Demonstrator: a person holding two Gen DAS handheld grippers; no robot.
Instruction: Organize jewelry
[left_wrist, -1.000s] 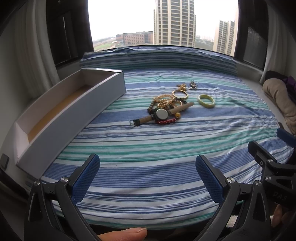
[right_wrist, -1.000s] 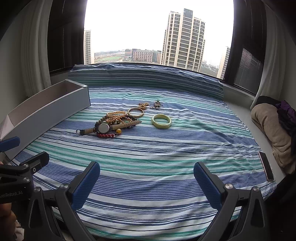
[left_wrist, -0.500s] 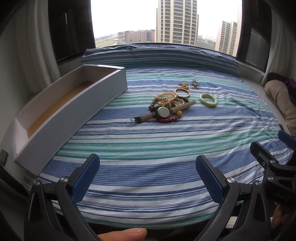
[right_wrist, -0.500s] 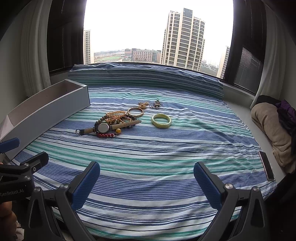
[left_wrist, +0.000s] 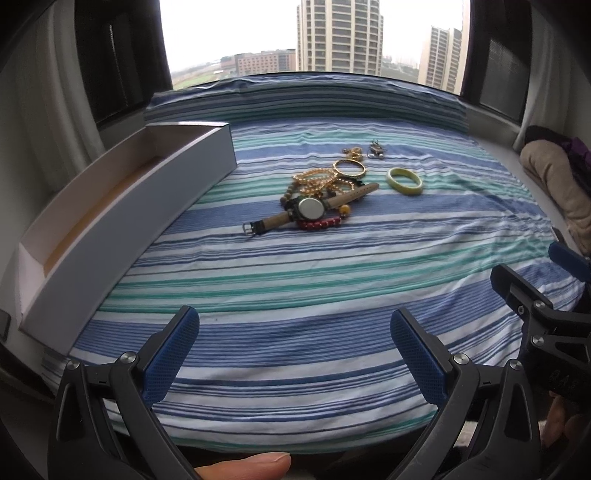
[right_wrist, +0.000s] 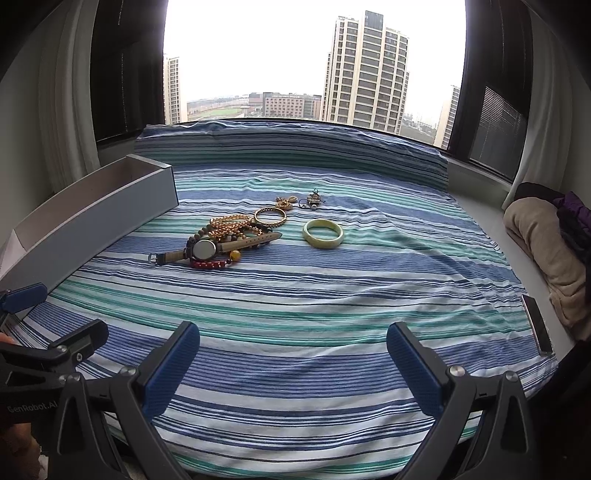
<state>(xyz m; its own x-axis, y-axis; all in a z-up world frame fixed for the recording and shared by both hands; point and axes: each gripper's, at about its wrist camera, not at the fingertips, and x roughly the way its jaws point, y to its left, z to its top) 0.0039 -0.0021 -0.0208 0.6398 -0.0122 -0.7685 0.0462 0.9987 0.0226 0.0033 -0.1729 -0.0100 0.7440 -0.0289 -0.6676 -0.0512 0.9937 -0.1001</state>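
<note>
Left wrist view: left gripper (left_wrist: 293, 354) spread wide, blue pads (left_wrist: 171, 354) apart and empty, low over the near edge of the striped blue, green and white bedsheet (left_wrist: 295, 288). Long white open box (left_wrist: 122, 218) along the left side of the sheet, tan floor inside, nothing visible in it. Jewelry pile well ahead, near the middle of the sheet: wristwatch (left_wrist: 312, 209) with tan strap and round face lying across beaded bracelets, red bead bracelet (left_wrist: 320, 223) touching its near side, gold bead bracelets (left_wrist: 316, 179) behind, gold bangle (left_wrist: 349, 168) further back. Pale green bangle (left_wrist: 404, 180) just right of the pile, apart from it. Two small charm pieces (left_wrist: 376, 150) beyond the gold bangle, too small to identify. Thumb tip (left_wrist: 243, 466) at the bottom edge; part of the right gripper at the right edge. Right wrist view: right gripper (right_wrist: 291, 362) likewise spread wide and holding nothing, low over the near sheet. Same pile ahead and left of centre, wristwatch (right_wrist: 205, 249) on top, green bangle (right_wrist: 322, 232) to its right, white box (right_wrist: 92, 221) at far left. Dark phone (right_wrist: 537, 325) near the sheet's right edge, beside a beige bundle of cloth (right_wrist: 543, 243). Left gripper's black frame at lower left.
</note>
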